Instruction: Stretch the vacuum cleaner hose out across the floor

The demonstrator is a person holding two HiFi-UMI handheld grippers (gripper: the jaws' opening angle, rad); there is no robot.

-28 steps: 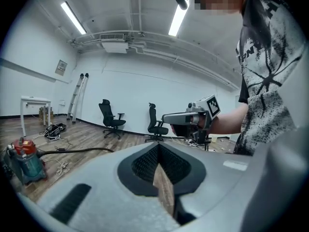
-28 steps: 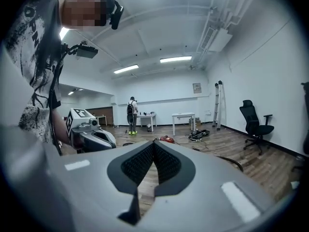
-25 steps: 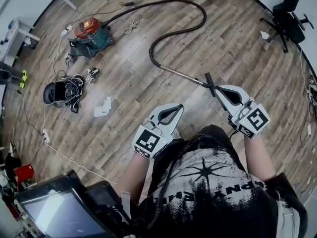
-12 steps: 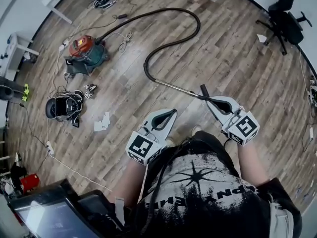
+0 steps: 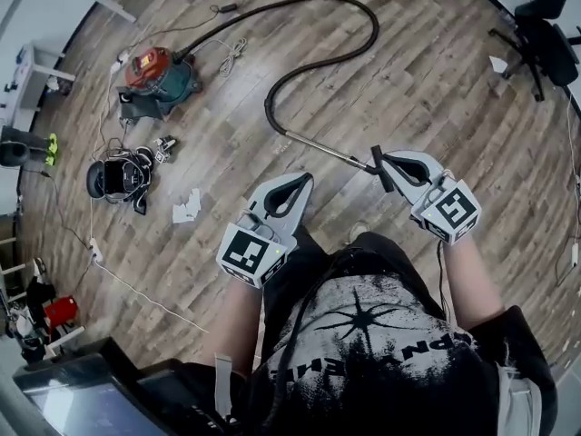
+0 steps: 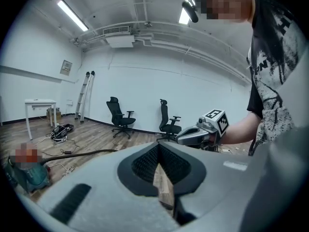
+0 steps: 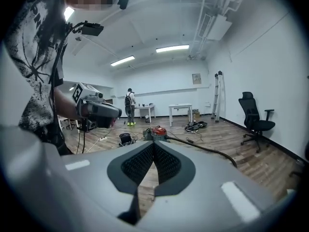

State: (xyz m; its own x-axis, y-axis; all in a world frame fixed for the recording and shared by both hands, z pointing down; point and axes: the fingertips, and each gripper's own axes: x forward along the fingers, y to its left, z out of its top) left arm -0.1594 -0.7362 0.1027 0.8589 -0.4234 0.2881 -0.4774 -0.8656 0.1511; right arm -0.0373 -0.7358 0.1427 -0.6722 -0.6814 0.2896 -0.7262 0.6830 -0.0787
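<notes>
A red and green vacuum cleaner [image 5: 156,73] stands on the wood floor at the upper left. Its black hose [image 5: 368,21] runs up, loops round and comes back to a metal wand [image 5: 322,148]. The wand ends in a black handle [image 5: 376,168]. My right gripper [image 5: 387,160] is shut, with nothing between its fingers. Its tip lines up with that handle from above, and no contact shows. My left gripper [image 5: 296,183] is shut and empty, left of the wand. In the right gripper view, the hose [image 7: 207,151] and the vacuum cleaner [image 7: 157,131] lie beyond the shut right gripper [image 7: 153,146].
A black headset and cables [image 5: 118,175] lie left on the floor, with white paper scraps [image 5: 189,205] beside them. A white cord [image 5: 136,289] runs along the lower left. An office chair [image 5: 545,39] stands at the upper right. Another person [image 7: 129,100] stands far off by white tables.
I have stepped across the floor, and both shut grippers moved with me. The right gripper's tip stays by the wand's black handle. The hose keeps its loop.
</notes>
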